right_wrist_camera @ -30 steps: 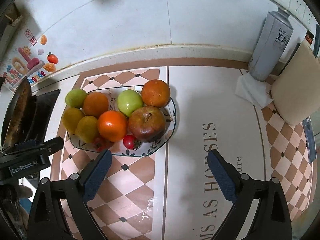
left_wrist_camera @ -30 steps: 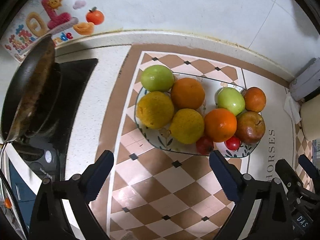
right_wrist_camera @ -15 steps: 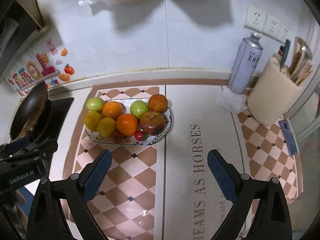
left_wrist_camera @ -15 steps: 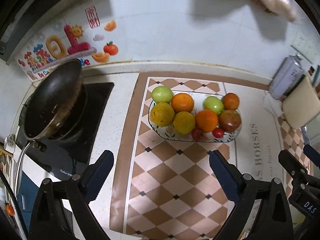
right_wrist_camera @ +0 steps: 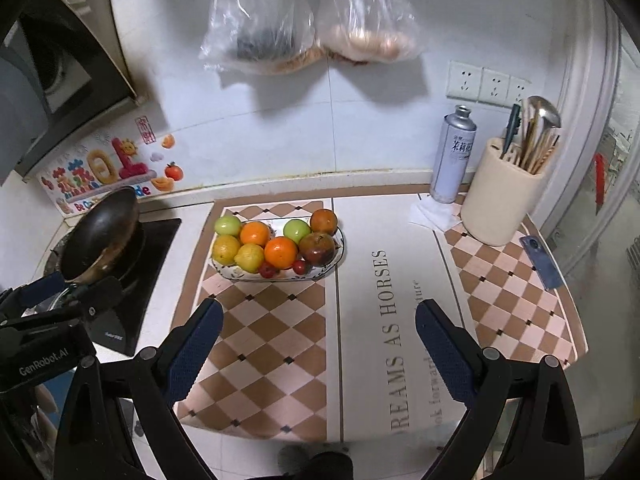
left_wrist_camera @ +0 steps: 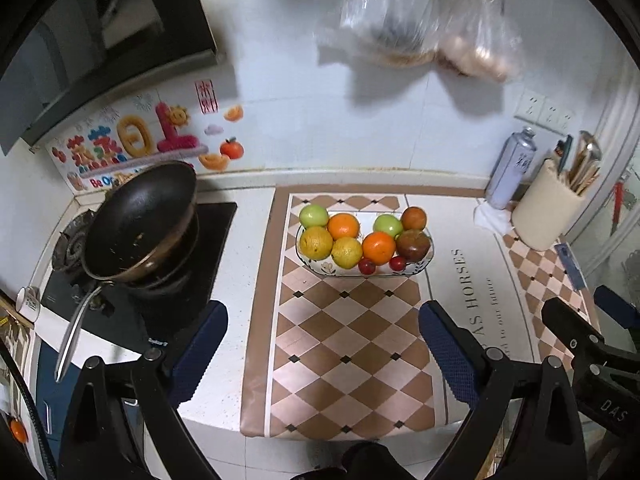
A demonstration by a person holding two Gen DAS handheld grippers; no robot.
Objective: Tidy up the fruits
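A patterned oval plate point(left_wrist_camera: 425, 265) point(right_wrist_camera: 339, 257) sits on the checkered mat and holds several fruits: green apples point(left_wrist_camera: 313, 216), oranges point(left_wrist_camera: 378, 247), yellow citrus point(left_wrist_camera: 316, 242), a dark red apple point(left_wrist_camera: 414, 245) point(right_wrist_camera: 317, 247) and small red tomatoes point(left_wrist_camera: 397, 263). My left gripper point(left_wrist_camera: 322, 340) is open and empty, well back from the plate above the counter's front. My right gripper point(right_wrist_camera: 318, 336) is open and empty, also well back from the plate.
A black wok point(left_wrist_camera: 140, 224) sits on the stove at the left. A spray can point(right_wrist_camera: 454, 156), a white cloth point(right_wrist_camera: 434, 213) and a cream utensil holder point(right_wrist_camera: 502, 200) stand at the back right. A phone point(right_wrist_camera: 542, 261) lies on the right. Plastic bags point(right_wrist_camera: 304, 28) hang on the wall.
Both grippers have pulled back and up from the plate, which now looks much smaller. Both stay open and empty. The fruits have not moved.
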